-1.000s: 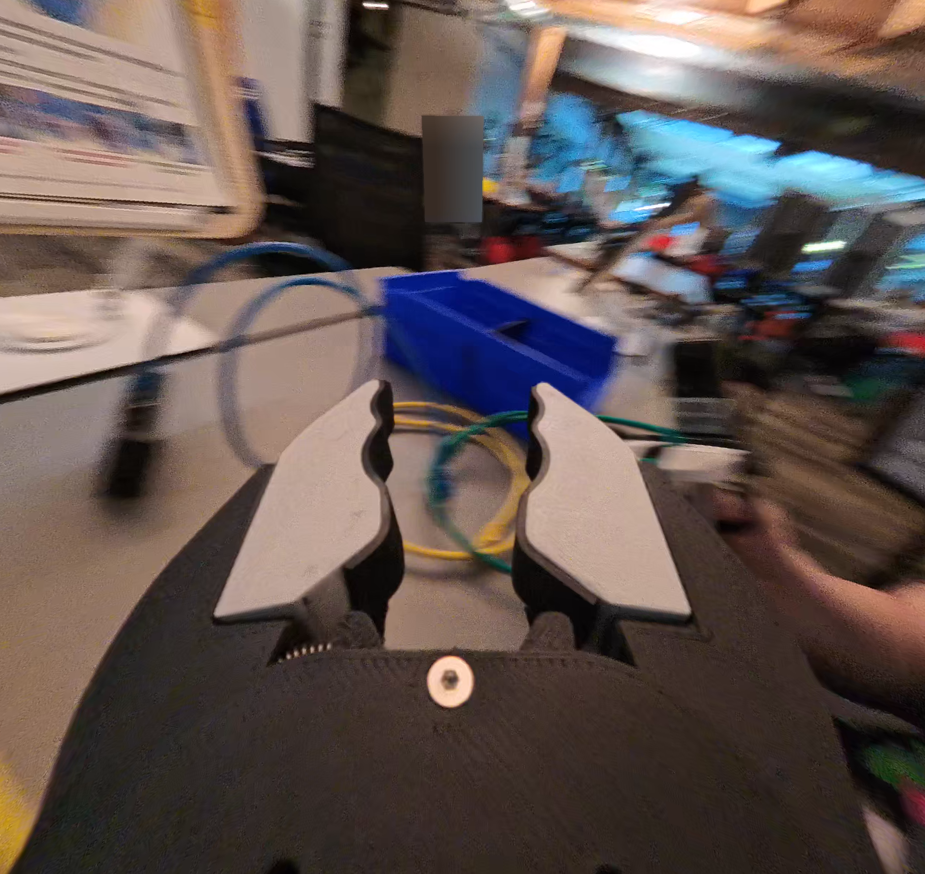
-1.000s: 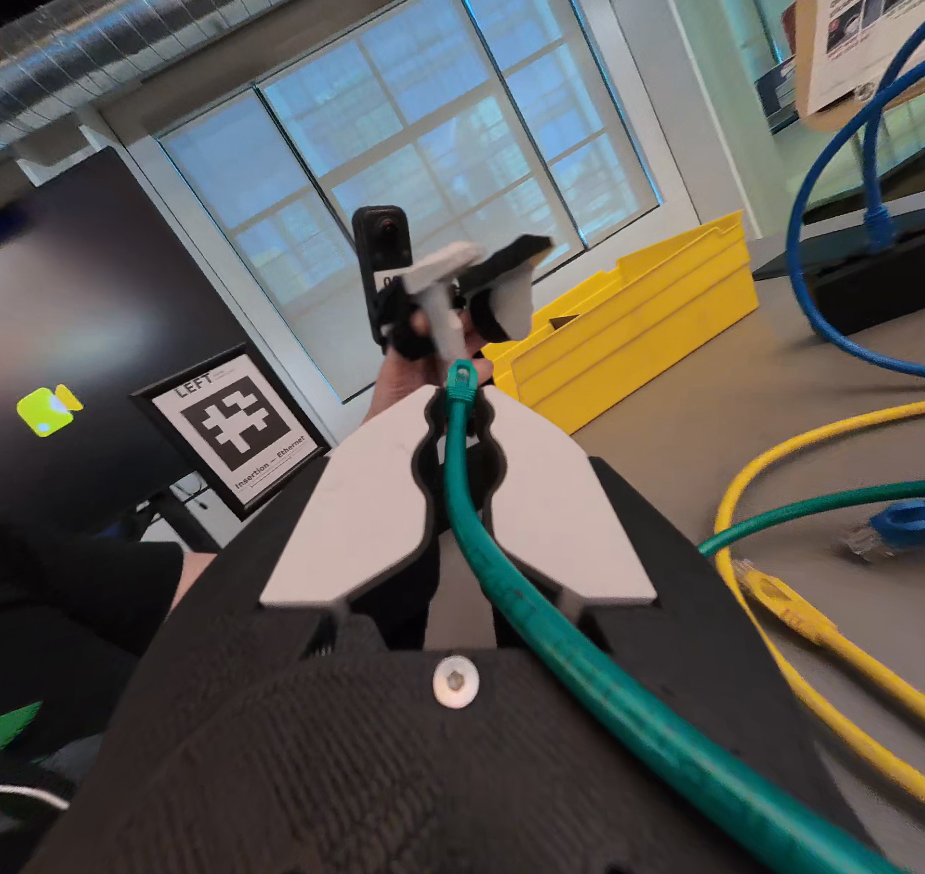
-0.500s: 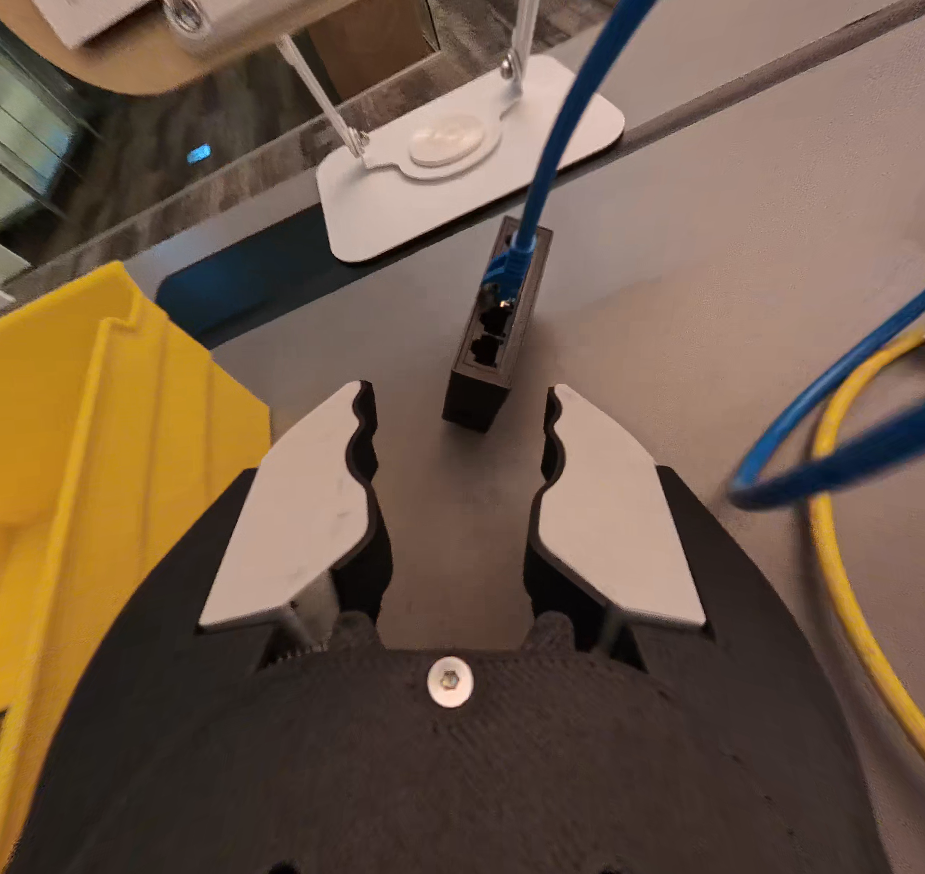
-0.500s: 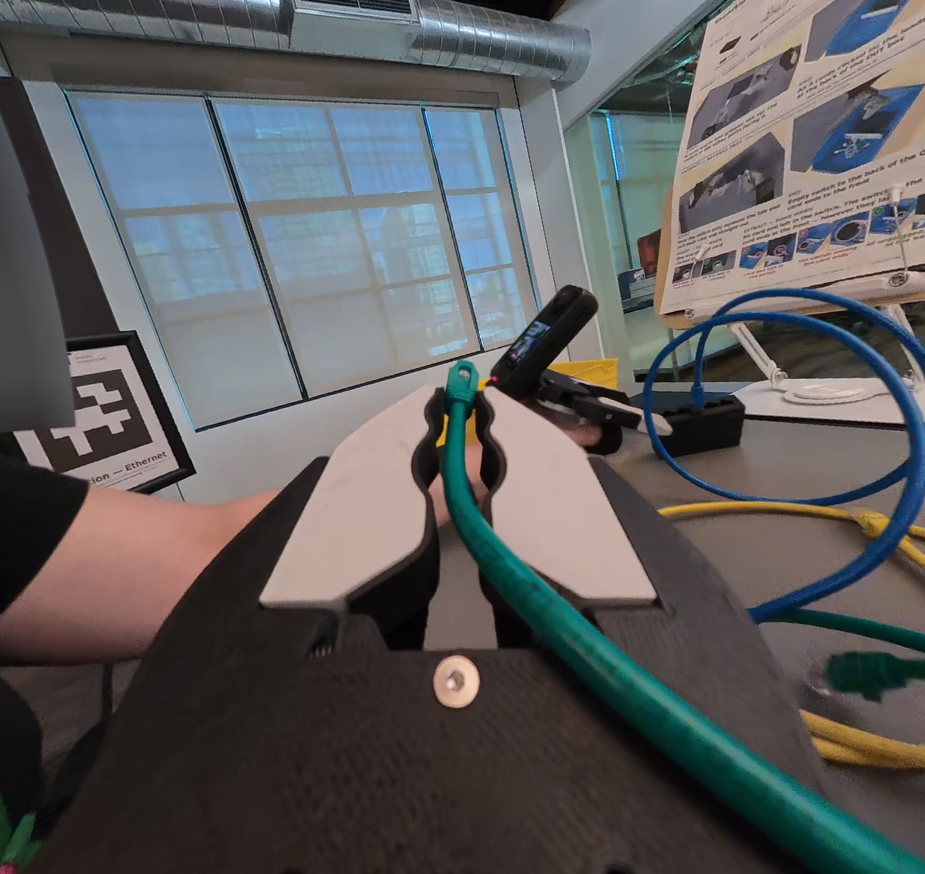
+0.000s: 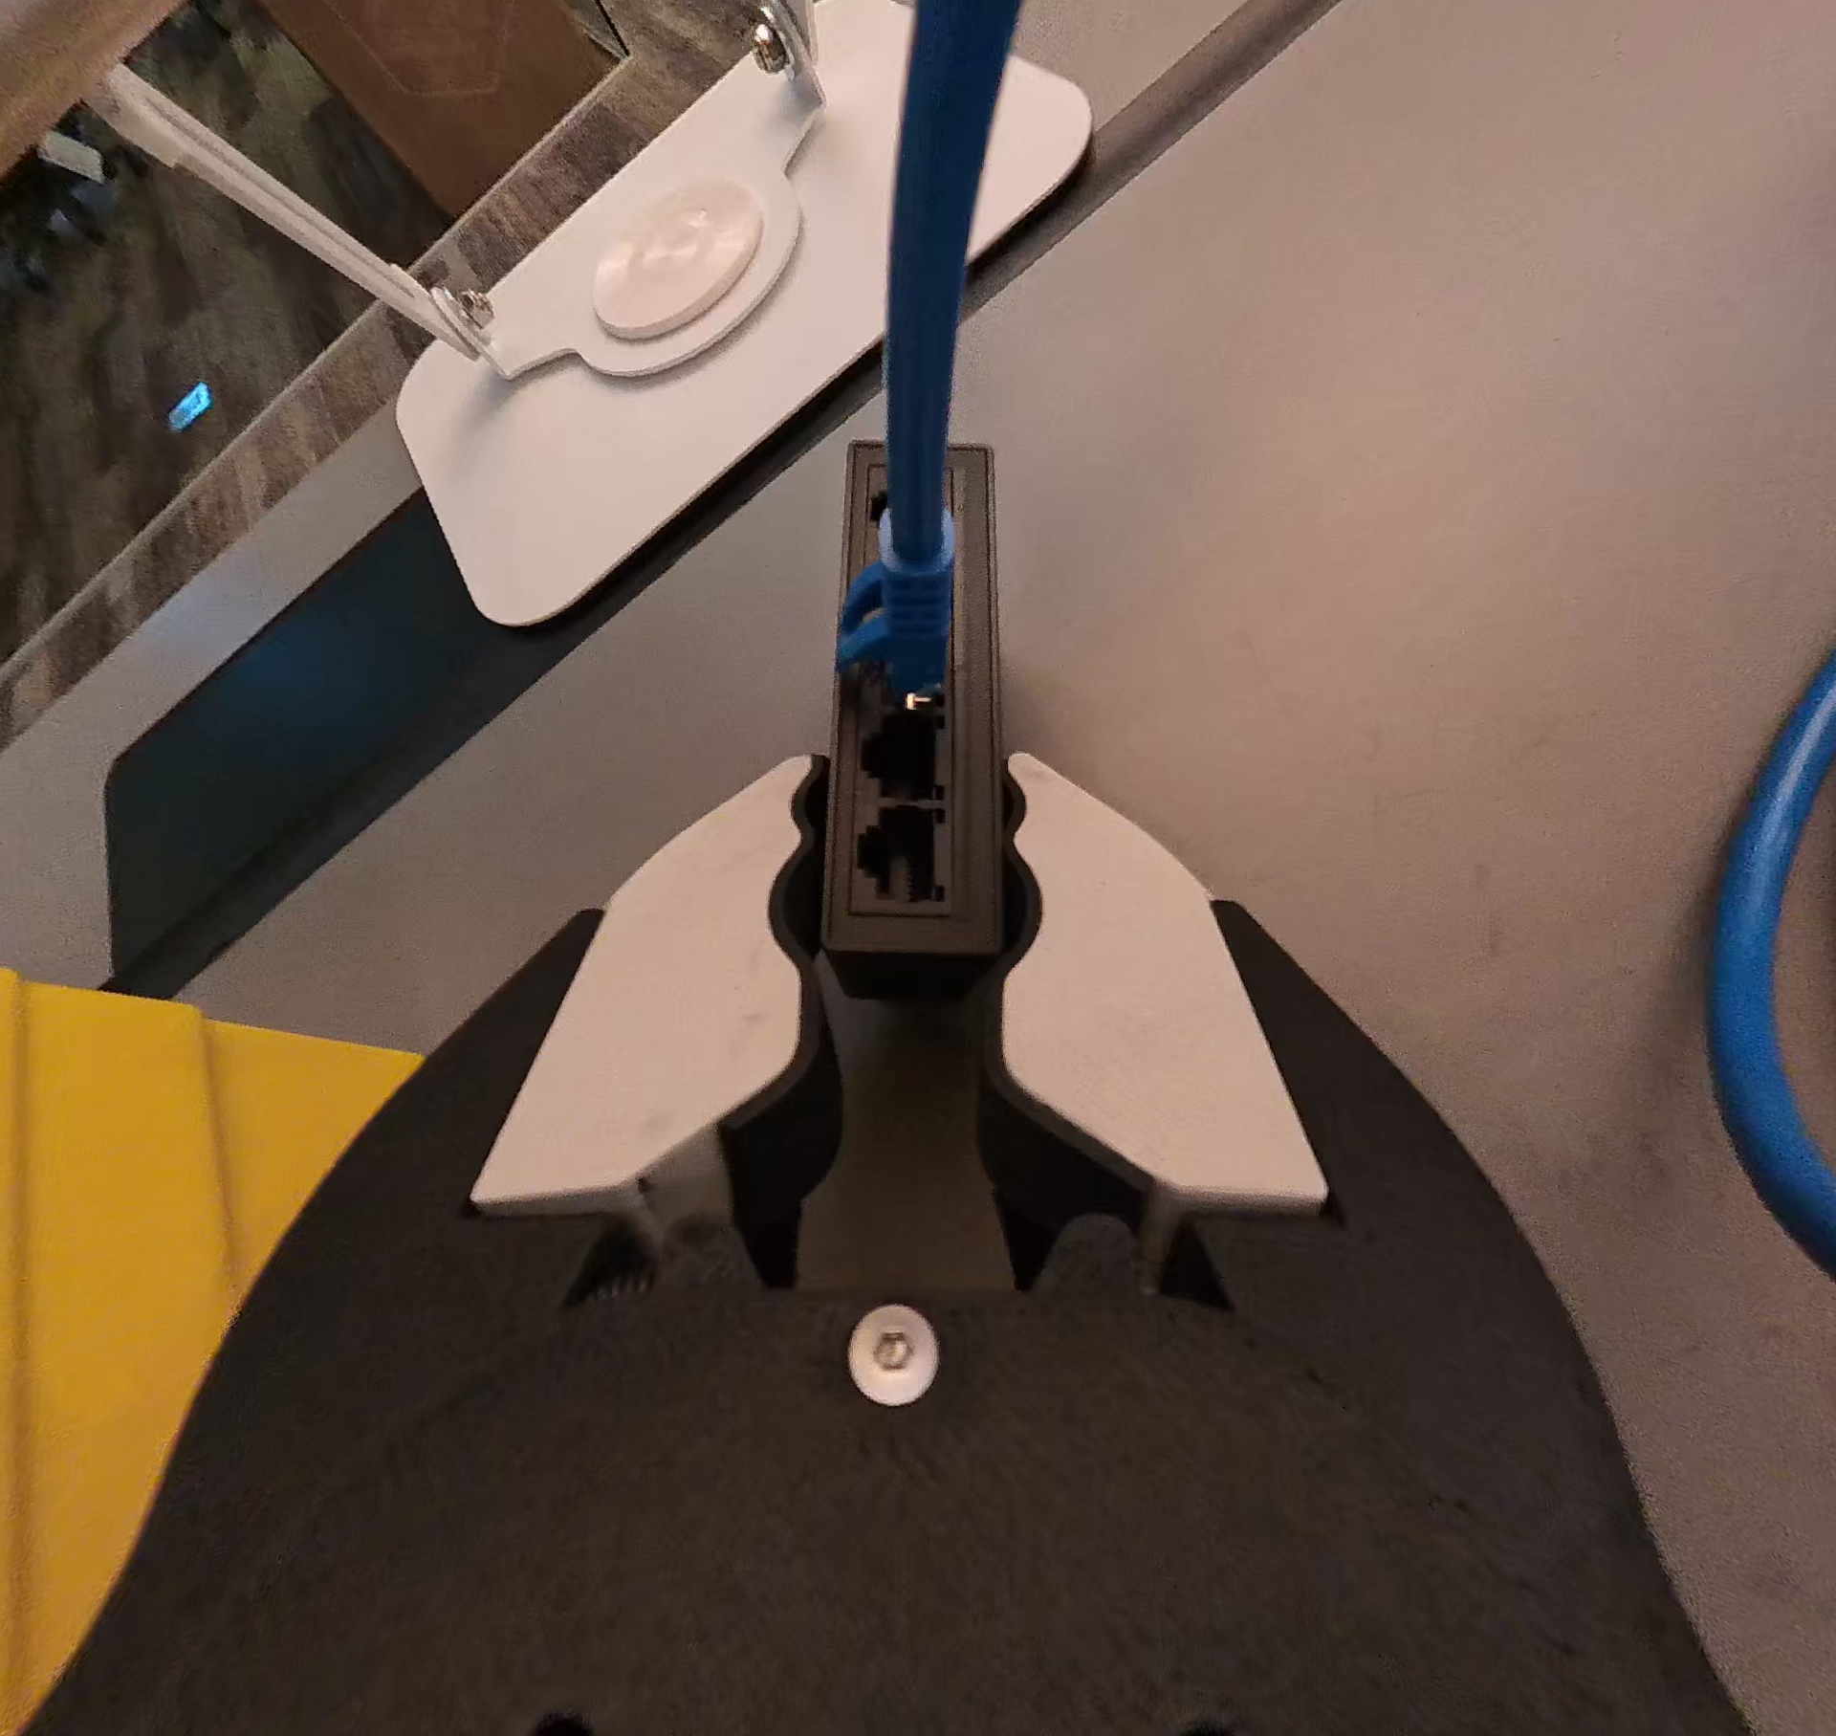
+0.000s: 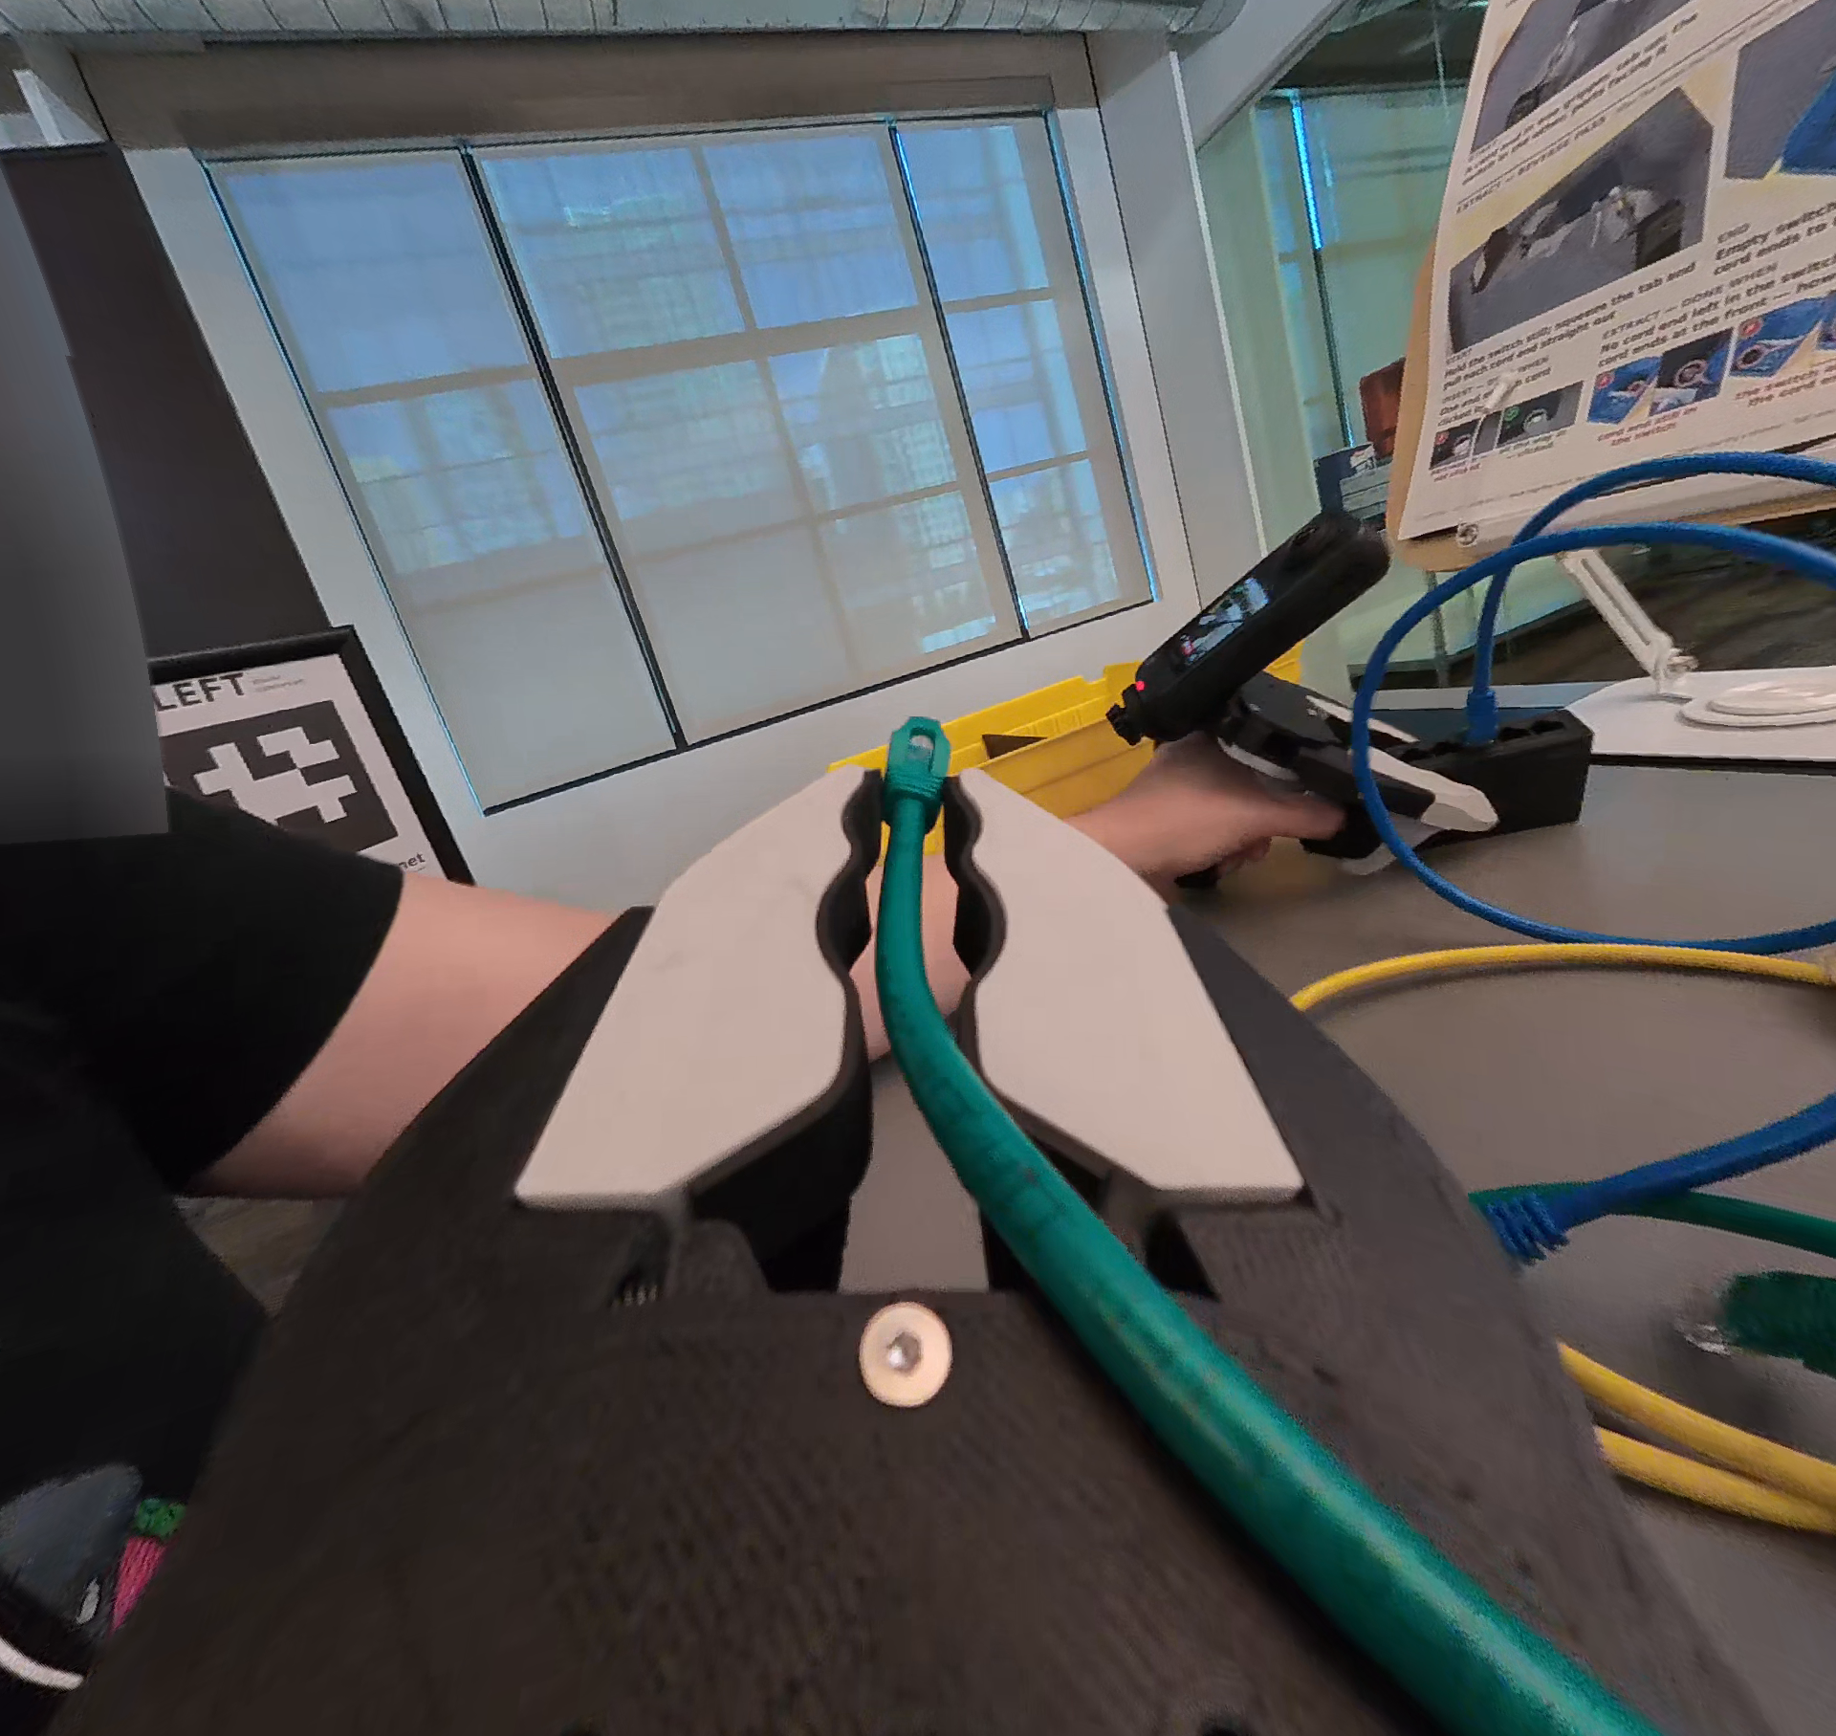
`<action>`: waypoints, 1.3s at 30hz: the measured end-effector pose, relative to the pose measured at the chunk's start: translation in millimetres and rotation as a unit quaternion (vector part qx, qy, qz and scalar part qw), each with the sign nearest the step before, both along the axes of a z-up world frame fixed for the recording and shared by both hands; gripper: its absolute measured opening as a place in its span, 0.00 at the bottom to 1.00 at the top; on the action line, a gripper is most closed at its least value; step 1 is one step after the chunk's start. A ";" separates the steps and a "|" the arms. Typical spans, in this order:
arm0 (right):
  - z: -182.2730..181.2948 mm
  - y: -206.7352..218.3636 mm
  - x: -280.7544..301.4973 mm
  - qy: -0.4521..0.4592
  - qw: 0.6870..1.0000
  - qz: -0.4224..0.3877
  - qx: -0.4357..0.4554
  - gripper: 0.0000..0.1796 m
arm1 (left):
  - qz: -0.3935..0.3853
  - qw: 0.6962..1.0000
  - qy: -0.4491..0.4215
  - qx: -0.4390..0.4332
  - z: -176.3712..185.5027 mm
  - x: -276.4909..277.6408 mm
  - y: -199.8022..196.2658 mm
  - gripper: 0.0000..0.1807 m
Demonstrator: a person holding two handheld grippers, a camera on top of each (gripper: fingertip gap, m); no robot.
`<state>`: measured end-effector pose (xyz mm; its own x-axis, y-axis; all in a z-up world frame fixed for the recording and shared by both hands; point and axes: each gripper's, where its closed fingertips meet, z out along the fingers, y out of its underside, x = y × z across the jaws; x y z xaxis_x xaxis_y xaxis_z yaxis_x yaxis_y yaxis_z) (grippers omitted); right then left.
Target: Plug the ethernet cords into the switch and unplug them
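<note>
Between the grey fingers of the left gripper sits the near end of the small black plastic ethernet switch, jaws closed in on its two long sides. Judged purpose: brace it flat on the grey table so a plug pushed in cannot shove it away. Ports face up; the round blue ethernet cord is seated in a middle port, two nearer ports empty. Right gripper is clamped narrow on the round green ethernet cord, just behind its green plug boot, which sticks out past the tips, free to lead into a port. It is well apart from the switch. Yellow ethernet cord lies loose on the table. Yellow plastic bin beside the left gripper.
</note>
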<state>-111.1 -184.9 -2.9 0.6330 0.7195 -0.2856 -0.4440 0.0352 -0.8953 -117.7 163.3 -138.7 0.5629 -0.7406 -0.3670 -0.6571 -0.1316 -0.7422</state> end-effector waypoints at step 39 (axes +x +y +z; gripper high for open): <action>86.6 101.4 40.0 -0.123 0.980 -0.153 -0.030 0.07 | -0.168 0.958 -0.176 0.153 255.6 17.9 -170.5 0.16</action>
<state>-71.1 -83.5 83.7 0.8716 0.4720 -0.1321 -0.1904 0.0779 -0.9786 -99.9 -7.2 116.9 0.4400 -0.7902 -0.4265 -0.3262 0.3019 -0.8958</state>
